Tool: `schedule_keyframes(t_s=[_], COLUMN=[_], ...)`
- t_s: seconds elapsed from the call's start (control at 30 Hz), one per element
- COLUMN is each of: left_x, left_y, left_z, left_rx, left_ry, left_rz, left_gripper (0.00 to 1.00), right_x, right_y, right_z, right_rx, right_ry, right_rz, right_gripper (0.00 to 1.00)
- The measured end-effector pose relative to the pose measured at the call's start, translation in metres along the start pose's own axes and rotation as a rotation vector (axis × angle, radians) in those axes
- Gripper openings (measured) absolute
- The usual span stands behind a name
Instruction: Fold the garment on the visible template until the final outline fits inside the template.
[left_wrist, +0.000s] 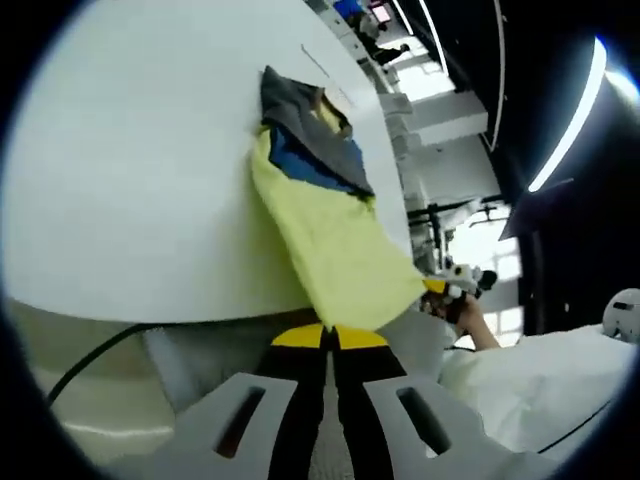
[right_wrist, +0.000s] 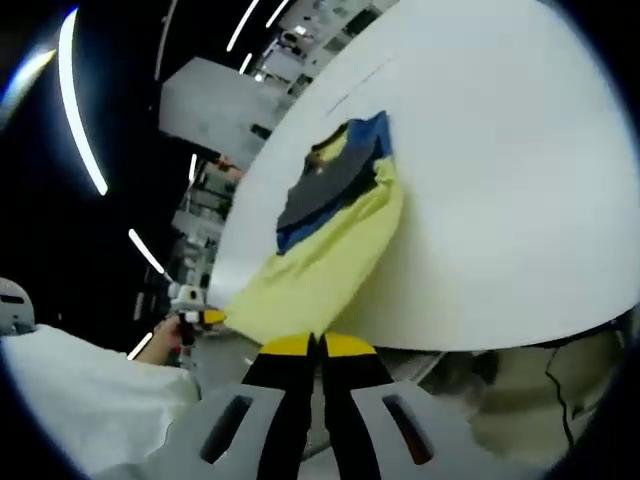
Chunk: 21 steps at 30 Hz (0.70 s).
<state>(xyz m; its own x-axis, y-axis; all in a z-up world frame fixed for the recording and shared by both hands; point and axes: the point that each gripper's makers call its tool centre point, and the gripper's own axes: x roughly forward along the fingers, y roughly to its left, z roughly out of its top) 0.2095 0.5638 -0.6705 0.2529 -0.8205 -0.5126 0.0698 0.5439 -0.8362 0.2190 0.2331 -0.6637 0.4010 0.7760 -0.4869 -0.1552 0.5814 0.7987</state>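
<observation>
A: Start closest in. What is the left gripper (left_wrist: 327, 340) doing?

B: In the left gripper view its two jaws rise from the bottom and meet, yellow tips pressed together right at the near hem of the garment (left_wrist: 335, 240). It is clenched on that yellow edge, as far as the picture lets me judge.

A: And the right gripper (right_wrist: 316, 345)?

B: Same story in the right gripper view: jaws closed, yellow tips together, pinching the lower edge of the garment (right_wrist: 325, 255) where the yellow cloth hangs past the table's rim.

A: So the cloth runs away from both grippers?

B: Yes. From each pair of tips the yellow part stretches up and onto the white table (left_wrist: 140, 180), lifted off the surface near the edge. Farther along, the blue and dark grey parts lie bunched flat on the tabletop, with a bit of yellow showing at the far end.

A: Does either gripper show in the other's view?

B: In the left gripper view the other gripper appears at the right beside the garment's corner, held by a hand (left_wrist: 470, 318). In the right gripper view a hand (right_wrist: 165, 340) holds a gripper at the left, just beside the garment's low corner.

A: Beyond that?

B: A white sleeve (right_wrist: 80, 400) near the hand, then a dark room with long ceiling lights (right_wrist: 75, 100) and white benches behind the table.
</observation>
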Motion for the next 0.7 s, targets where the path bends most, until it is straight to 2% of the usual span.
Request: schedule_keyframes(t_s=[0.3, 0.7], left_x=[-0.008, -0.014], left_y=[-0.009, -0.022], left_z=[-0.003, -0.007], left_rx=[0.020, 0.039], left_ry=[-0.003, 0.011], left_rz=[-0.010, -0.026], left_gripper=[0.00, 0.00], right_x=[-0.006, -0.015], right_y=[0.016, 0.026], right_z=[-0.006, -0.006], right_rx=[-0.008, -0.012], right_ry=[-0.013, -0.029], right_rz=[0.023, 0.046], right_gripper=[0.03, 0.03])
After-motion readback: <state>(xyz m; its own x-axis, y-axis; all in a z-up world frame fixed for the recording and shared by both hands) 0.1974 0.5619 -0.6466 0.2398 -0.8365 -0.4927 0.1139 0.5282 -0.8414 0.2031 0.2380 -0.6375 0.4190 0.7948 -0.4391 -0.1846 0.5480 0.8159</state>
